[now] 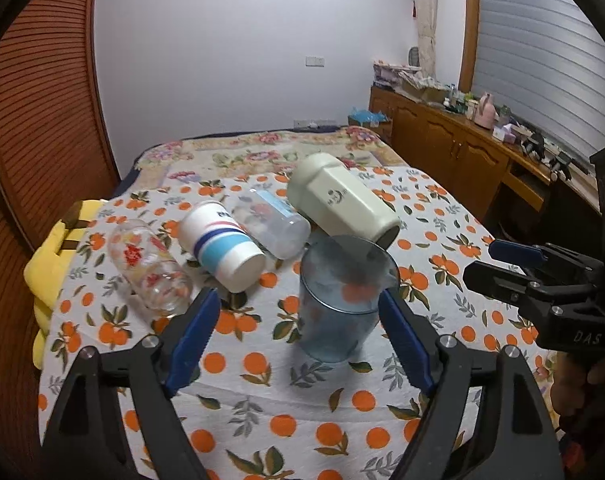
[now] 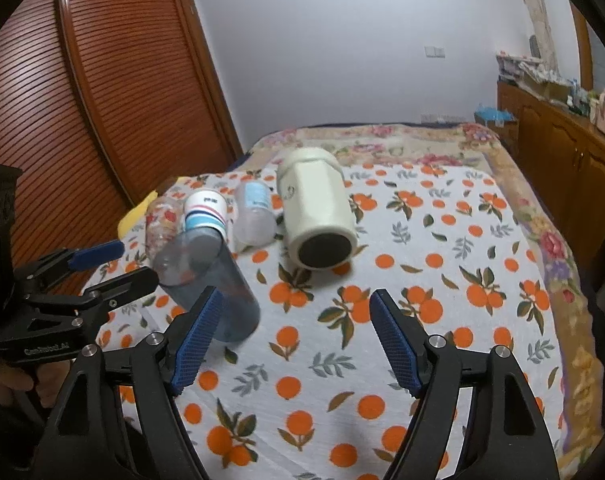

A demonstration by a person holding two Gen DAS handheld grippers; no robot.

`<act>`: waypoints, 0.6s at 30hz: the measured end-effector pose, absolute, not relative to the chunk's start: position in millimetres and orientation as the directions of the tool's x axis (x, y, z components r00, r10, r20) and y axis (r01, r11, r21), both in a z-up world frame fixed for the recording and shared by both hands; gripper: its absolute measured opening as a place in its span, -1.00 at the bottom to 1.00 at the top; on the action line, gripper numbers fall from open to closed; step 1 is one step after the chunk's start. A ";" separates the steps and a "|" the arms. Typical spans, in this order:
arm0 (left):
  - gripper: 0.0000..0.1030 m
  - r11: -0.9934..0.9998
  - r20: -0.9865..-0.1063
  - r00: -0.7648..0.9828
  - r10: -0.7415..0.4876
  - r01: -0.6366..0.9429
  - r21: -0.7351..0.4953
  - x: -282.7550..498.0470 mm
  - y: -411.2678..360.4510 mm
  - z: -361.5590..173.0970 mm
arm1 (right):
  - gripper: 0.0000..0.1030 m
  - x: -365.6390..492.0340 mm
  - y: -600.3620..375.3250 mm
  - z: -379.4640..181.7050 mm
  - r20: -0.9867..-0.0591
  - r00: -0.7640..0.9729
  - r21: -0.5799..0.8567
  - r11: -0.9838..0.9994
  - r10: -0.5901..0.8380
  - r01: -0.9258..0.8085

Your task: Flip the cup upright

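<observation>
A: Where does the blue tinted cup (image 1: 336, 304) stand?

B: Mouth up on the orange-print cloth (image 1: 262, 408), just in front of the left tool (image 1: 298, 320), whose blue pads are spread wide with the cup between their tips, not pressed on it. I'd judge that one is already righted and let go.

A: And the right tool (image 2: 296, 324)?

B: Also spread apart, gripping nothing. It points at bare cloth, with the cream faceted cup (image 2: 316, 216) lying on its side beyond, dark mouth toward the camera. It looks the likeliest next pick, though that is a guess.

A: The rest?

B: A striped paper cup (image 1: 220, 246), a clear plastic cup (image 1: 274, 224) and a flowered glass (image 1: 148, 266) all lie tipped in a row to the left, mouths toward the person, probably laid out so each can be flipped. The cloth covers a bed with a floral quilt (image 1: 262, 148).

A: Any writing?

B: The right tool's body reads "DAS" in the left view. The left tool carries a maker's line I can't read surely. The cream cup has a small round emblem, too tiny to read.
</observation>
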State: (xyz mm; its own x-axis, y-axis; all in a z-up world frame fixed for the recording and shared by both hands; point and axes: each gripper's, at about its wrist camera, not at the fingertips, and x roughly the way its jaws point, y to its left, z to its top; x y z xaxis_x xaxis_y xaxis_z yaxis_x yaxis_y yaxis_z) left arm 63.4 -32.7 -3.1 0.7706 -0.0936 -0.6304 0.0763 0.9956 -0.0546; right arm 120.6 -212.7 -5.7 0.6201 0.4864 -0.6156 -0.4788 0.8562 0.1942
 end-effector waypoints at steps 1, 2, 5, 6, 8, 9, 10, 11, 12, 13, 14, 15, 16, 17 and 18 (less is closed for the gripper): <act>0.60 0.996 -0.627 0.774 -0.091 0.075 -0.052 61.8 -31.4 -1.7 | 0.52 119.9 -211.4 -4.6 -0.613 0.622 0.194 0.856 0.487 -0.479; 0.62 0.996 -0.623 0.777 -0.089 0.074 -0.050 60.2 -30.4 -0.3 | 0.53 119.5 -210.2 -3.8 -0.611 0.624 0.193 0.856 0.487 -0.480; 0.65 0.996 -0.612 0.786 -0.083 0.074 -0.040 54.1 -28.9 2.9 | 0.59 117.4 -207.1 -2.4 -0.602 0.633 0.188 0.857 0.486 -0.479; 0.68 0.997 -0.603 0.794 -0.079 0.073 -0.034 51.1 -28.8 4.9 | 0.62 116.0 -206.6 -1.9 -0.598 0.637 0.188 0.857 0.487 -0.480; 0.70 0.998 -0.586 0.808 -0.066 0.067 -0.020 45.9 -29.5 8.2 | 0.69 112.5 -205.0 -0.6 -0.583 0.650 0.184 0.859 0.487 -0.478; 0.71 0.998 -0.578 0.814 -0.058 0.062 -0.012 42.7 -30.0 9.3 | 0.71 111.4 -204.6 -0.5 -0.578 0.656 0.183 0.860 0.486 -0.476; 0.72 0.999 -0.567 0.823 -0.045 0.053 -0.003 39.6 -30.2 11.1 | 0.73 109.7 -204.1 -0.1 -0.573 0.663 0.181 0.863 0.482 -0.471; 0.72 0.999 -0.555 0.831 -0.037 0.046 0.002 36.7 -30.0 13.0 | 0.74 107.0 -204.2 0.5 -0.564 0.675 0.178 0.868 0.476 -0.464; 0.72 0.999 -0.545 0.838 -0.034 0.043 0.004 34.2 -29.7 14.2 | 0.75 104.3 -205.1 1.1 -0.554 0.686 0.175 0.872 0.471 -0.458; 0.73 0.999 -0.534 0.845 -0.032 0.040 0.004 30.7 -29.0 15.7 | 0.76 102.0 -205.6 1.6 -0.544 0.697 0.172 0.875 0.467 -0.452; 0.74 0.999 -0.529 0.848 -0.029 0.035 0.002 28.8 -28.2 16.7 | 0.77 99.2 -206.6 2.2 -0.532 0.710 0.169 0.880 0.461 -0.445; 0.75 1.000 -0.525 0.851 -0.026 0.031 0.001 26.8 -27.4 17.4 | 0.79 96.5 -207.0 2.5 -0.522 0.721 0.165 0.883 0.455 -0.439; 0.76 1.000 -0.522 0.853 -0.024 0.028 0.000 25.4 -27.1 17.6 | 0.83 94.0 -207.2 2.7 -0.513 0.732 0.158 0.887 0.449 -0.433; 0.77 1.000 -0.516 0.856 -0.023 0.026 -0.001 23.3 -26.5 17.8 | 0.86 91.1 -207.6 3.0 -0.502 0.743 0.151 0.891 0.442 -0.428; 0.80 1.000 -0.512 0.859 -0.020 0.024 0.001 21.6 -26.5 17.9 | 0.93 88.8 -208.2 3.0 -0.493 0.751 0.148 0.893 0.440 -0.426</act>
